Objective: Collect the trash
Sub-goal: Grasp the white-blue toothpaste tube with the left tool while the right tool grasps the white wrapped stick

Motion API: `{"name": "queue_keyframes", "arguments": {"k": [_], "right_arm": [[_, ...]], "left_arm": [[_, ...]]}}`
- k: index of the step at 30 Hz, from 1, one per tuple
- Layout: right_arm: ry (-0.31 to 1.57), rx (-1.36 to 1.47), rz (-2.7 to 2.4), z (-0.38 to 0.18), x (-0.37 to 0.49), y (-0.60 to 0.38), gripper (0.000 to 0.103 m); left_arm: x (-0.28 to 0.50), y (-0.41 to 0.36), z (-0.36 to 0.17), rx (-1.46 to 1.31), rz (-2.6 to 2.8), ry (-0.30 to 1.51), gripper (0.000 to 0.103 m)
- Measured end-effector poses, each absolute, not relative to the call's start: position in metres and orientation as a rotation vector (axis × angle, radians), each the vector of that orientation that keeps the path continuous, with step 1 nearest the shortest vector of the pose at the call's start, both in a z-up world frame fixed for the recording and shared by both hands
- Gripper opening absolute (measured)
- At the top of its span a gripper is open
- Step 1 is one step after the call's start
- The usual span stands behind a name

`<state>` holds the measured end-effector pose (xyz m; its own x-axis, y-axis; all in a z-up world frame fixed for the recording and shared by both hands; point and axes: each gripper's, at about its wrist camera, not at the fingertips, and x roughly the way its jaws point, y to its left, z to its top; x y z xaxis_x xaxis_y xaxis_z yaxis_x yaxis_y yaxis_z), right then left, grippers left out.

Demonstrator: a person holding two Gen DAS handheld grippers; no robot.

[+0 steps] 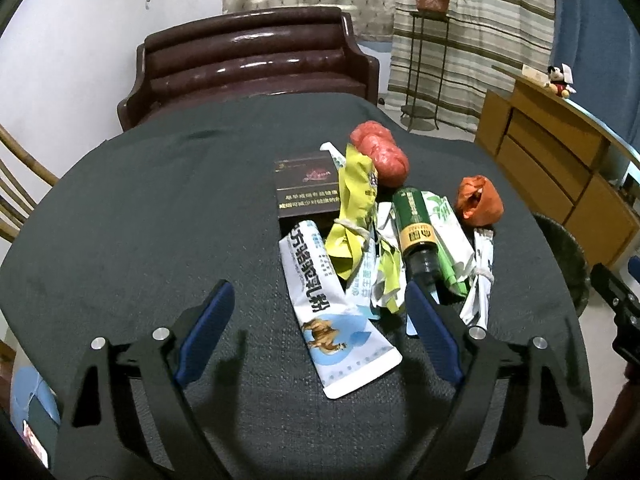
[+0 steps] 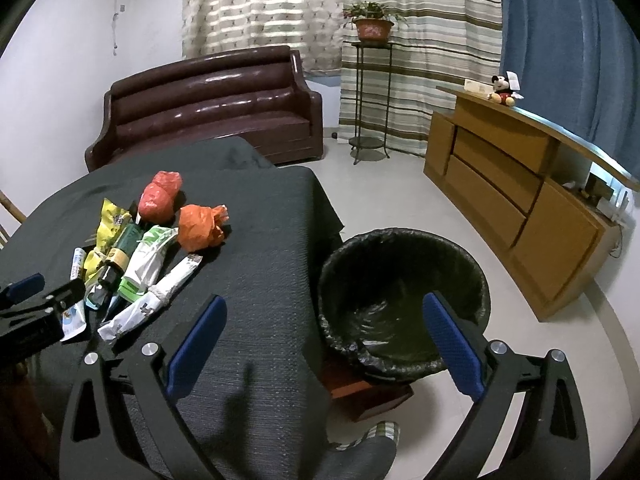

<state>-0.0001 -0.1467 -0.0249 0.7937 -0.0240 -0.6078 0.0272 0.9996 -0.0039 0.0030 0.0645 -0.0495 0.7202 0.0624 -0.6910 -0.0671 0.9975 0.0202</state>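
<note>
A heap of trash lies on the dark-clothed table (image 1: 140, 220). It includes a white sachet with a camel picture (image 1: 332, 320), a dark flat box (image 1: 306, 188), a yellow-green wrapper (image 1: 354, 200), a green bottle (image 1: 416, 228), a red bag ball (image 1: 380, 152), an orange bag ball (image 1: 480, 202) and a knotted white wrapper (image 1: 482, 280). My left gripper (image 1: 318, 286) is open low over the heap, and the sachet lies between its fingers untouched. My right gripper (image 2: 324, 299) is open and empty above the table's right edge. A black-lined bin (image 2: 400, 236) stands on the floor beside it.
A brown leather sofa (image 2: 208, 108) stands behind the table. To the right are a metal plant stand (image 2: 370, 100) and a wooden cabinet (image 2: 520, 200) with a plush toy on top. A bamboo chair (image 1: 16, 184) is at the left edge.
</note>
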Motion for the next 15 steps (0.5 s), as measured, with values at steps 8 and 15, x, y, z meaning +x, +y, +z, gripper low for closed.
{"name": "queue_keyframes", "arguments": {"k": [8,15], "right_arm": [[0.652,0.001,-0.026,-0.024,0.0,-0.147,0.095],[0.641,-0.004,-0.021,-0.023,-0.001,-0.144,0.094]], "left_arm": [[0.004,0.065,-0.049,-0.009,0.081,0.791,0.081],[0.003,0.076,-0.053,-0.002,0.128,0.825,0.079]]}}
